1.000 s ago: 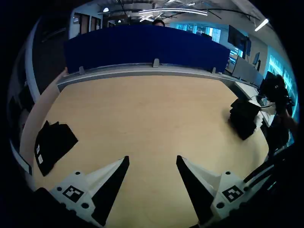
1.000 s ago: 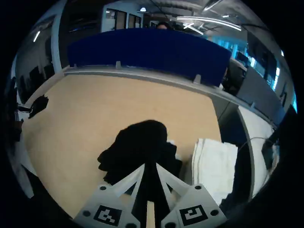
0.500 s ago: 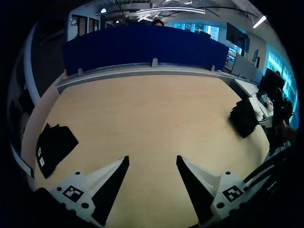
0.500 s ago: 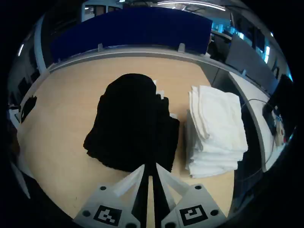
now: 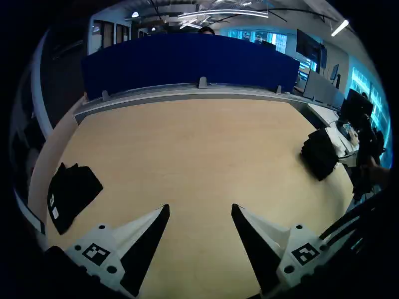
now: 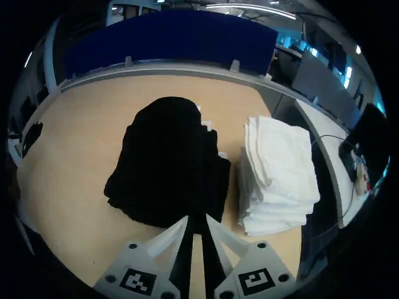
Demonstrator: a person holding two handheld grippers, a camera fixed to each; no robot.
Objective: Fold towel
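One black towel pile, one white towel stack, one black cloth

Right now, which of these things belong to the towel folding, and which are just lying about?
For the job: black towel pile; white towel stack; left gripper; right gripper; table; flat black tagged cloth, likely a towel.
Lying about: blue divider; monitor.

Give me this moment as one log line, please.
left tongs open above table | right tongs shut at black towel pile edge, grip unclear | white towel stack alongside
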